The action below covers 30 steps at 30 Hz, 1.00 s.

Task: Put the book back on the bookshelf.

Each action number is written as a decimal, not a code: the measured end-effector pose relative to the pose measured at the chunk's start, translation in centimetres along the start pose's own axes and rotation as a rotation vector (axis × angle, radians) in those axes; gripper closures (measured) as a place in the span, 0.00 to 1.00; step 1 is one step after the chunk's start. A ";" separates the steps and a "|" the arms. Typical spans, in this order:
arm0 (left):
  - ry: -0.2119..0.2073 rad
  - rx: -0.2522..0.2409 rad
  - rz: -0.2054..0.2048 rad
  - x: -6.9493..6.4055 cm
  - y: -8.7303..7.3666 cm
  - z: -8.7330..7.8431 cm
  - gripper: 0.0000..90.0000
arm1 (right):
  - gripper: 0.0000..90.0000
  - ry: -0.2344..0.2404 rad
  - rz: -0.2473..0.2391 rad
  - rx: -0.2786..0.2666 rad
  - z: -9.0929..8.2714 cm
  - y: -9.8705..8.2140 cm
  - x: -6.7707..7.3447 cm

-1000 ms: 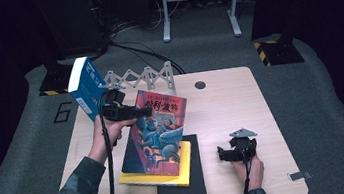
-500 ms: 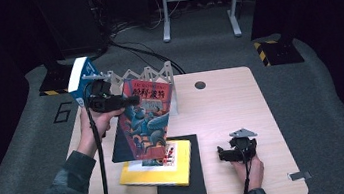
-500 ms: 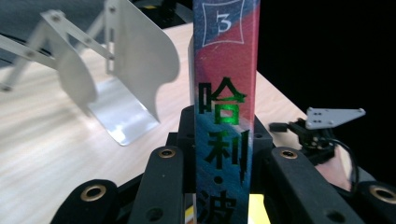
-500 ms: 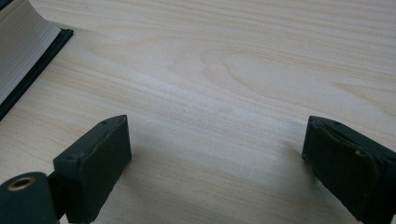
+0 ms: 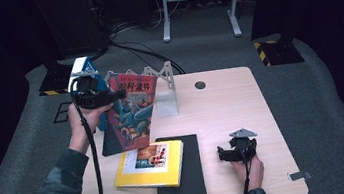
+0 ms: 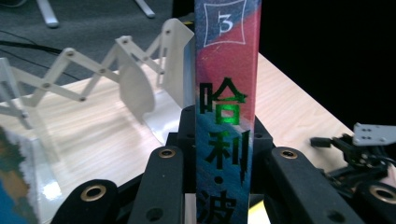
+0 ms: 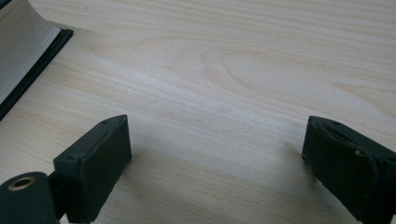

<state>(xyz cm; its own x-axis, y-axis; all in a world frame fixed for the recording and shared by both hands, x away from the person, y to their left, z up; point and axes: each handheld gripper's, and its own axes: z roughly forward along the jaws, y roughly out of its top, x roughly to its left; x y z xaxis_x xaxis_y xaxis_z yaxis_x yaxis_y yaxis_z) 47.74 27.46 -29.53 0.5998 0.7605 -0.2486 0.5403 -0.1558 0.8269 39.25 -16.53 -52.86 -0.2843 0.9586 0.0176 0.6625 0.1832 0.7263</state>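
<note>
Left gripper (image 5: pixel 118 94) jaws clamped on red book (image 5: pixel 130 113), right gripper (image 5: pixel 226 153) jaws apart over table (image 5: pixel 221 105)

Lab or studio, dark surroundings, floor cables (image 5: pixel 141 50), metal stand (image 5: pixel 198 3)

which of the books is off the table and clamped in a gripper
The red and blue illustrated book, held upright by its spine in the left gripper. The yellow book lies flat on the black book, and the blue book stands in the white rack.

Red-blue illustrated book (image 5: pixel 131 110) upright, raised above table.
</note>
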 end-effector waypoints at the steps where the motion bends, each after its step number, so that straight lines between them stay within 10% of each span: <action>1: 0.005 -0.007 -0.007 0.1 0.0 -0.1 0.83 | 0.08 0.000 -0.003 -0.001 0.0 0.0 0.0; 30: 0.237 -0.199 -0.015 2.8 0.6 -4.3 0.83 | 0.09 -0.006 0.003 -0.004 0.0 0.0 0.0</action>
<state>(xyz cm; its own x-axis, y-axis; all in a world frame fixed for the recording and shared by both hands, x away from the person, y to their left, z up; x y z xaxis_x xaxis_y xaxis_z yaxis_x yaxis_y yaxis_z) 47.21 32.19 -27.59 0.4260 0.8912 -0.1561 0.4076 -0.0350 0.9125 39.28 -16.50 -52.89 -0.2778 0.9605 0.0158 0.6609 0.1792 0.7288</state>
